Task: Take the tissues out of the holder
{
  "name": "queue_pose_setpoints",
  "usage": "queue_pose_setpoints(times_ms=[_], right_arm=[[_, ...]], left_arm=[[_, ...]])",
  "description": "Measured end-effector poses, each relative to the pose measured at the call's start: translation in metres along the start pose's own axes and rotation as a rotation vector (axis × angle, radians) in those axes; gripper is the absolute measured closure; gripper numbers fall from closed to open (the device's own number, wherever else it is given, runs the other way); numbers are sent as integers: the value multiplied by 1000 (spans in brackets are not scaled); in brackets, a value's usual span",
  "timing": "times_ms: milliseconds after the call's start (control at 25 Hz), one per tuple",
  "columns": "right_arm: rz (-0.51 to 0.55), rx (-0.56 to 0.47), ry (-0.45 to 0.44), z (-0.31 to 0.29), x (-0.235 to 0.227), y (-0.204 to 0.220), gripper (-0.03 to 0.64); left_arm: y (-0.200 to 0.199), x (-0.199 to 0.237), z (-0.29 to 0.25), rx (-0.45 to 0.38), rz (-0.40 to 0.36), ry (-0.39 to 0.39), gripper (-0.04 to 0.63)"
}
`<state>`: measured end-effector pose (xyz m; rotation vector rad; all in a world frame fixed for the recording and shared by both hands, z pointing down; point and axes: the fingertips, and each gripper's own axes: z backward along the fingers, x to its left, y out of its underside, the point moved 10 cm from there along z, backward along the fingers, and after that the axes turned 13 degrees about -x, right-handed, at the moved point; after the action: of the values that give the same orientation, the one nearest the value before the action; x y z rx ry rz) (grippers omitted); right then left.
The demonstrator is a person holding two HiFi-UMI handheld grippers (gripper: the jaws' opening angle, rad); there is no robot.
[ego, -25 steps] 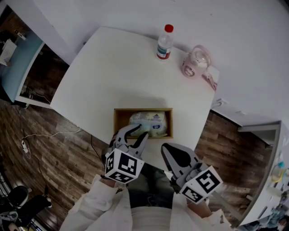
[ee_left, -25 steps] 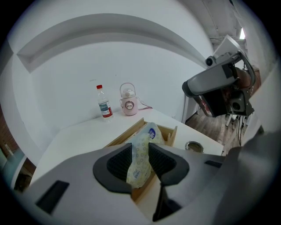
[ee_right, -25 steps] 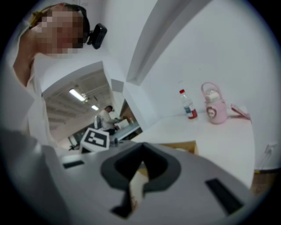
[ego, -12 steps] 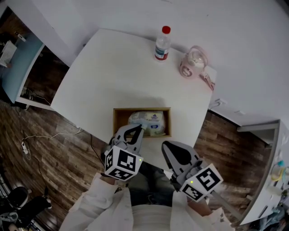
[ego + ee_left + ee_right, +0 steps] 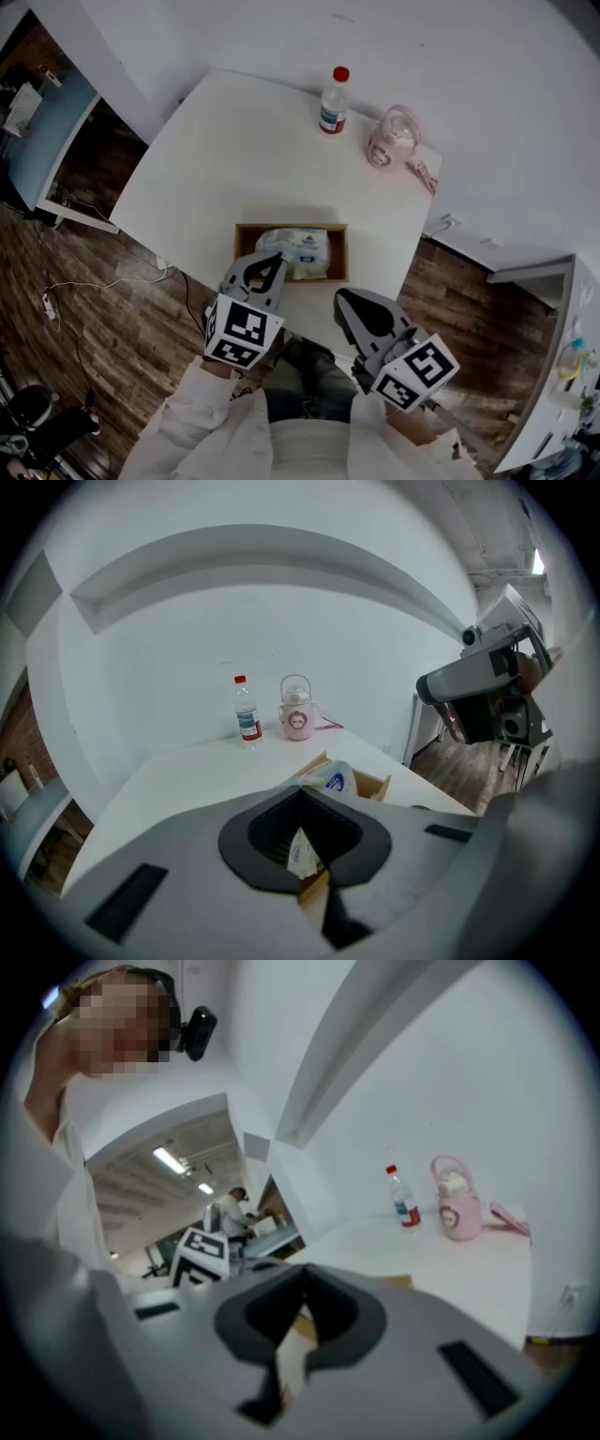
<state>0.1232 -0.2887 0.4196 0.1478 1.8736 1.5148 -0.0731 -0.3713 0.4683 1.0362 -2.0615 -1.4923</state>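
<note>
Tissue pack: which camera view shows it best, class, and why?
Head view: nearly the whole tissue pack shows in its holder, seen from above. Left gripper view shows its far end, plus a corner pinched in jaws that have just closed. Right gripper view shows none of it.

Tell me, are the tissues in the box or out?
In. The tissues lie inside the box, with the left tool shut on their edge.
</note>
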Motion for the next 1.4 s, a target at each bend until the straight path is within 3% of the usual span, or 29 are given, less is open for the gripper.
queue_pose_setpoints(times_ms=[640, 760, 1000, 1400], right_arm=[[95, -70, -50, 13, 27, -30, 605], [119, -89, -63, 13, 30, -38, 605], [168, -140, -106, 10, 40, -59, 605], [226, -160, -126, 9, 45, -69, 605]], left_arm=[[-72, 4, 42, -274, -42, -105, 578], [-78, 1, 53, -314, 4, -120, 577], [-83, -8, 73, -400, 167, -133, 578], [-91, -12, 94, -567, 263, -149, 577]])
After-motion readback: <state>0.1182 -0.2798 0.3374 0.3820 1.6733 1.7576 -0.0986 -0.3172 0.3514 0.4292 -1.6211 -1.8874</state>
